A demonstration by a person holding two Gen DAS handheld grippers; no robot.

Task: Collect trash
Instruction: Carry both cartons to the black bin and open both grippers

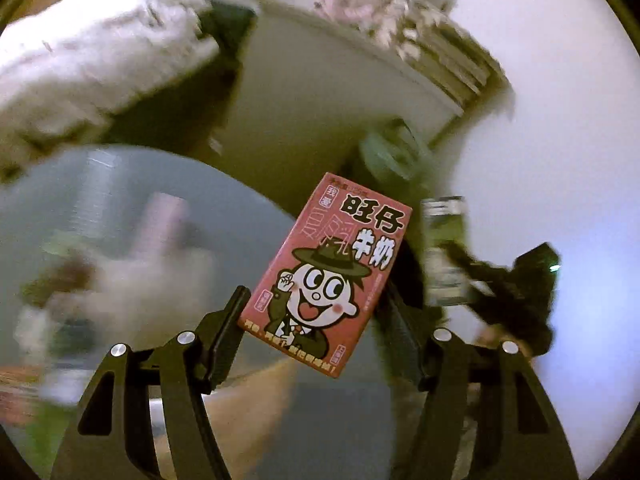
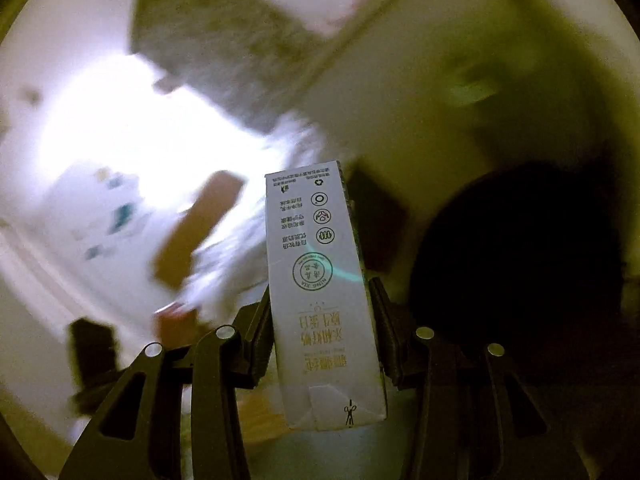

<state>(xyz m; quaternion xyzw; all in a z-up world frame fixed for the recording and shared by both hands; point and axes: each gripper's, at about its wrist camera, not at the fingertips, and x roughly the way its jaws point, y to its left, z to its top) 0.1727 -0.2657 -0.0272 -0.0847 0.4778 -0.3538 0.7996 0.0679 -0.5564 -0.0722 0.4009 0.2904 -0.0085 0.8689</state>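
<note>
Left gripper (image 1: 310, 320): jaws pinching a red milk carton (image 1: 330, 276) by its lower sides, carton tilted rightward, cartoon face outward, held in the air above a blurred grey round table (image 1: 120, 208). To its right, the right gripper appears, dark and blurred. Right gripper (image 2: 320, 312): jaws pressed against both sides of a tall white carton (image 2: 320, 280), print upside down. Surroundings blurred; a dark round shape (image 2: 520, 260) lies right.

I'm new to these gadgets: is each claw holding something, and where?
Left gripper clamps a red cartoon milk carton by its lower sides. Right gripper clamps a tall white drink carton around its middle.
</note>
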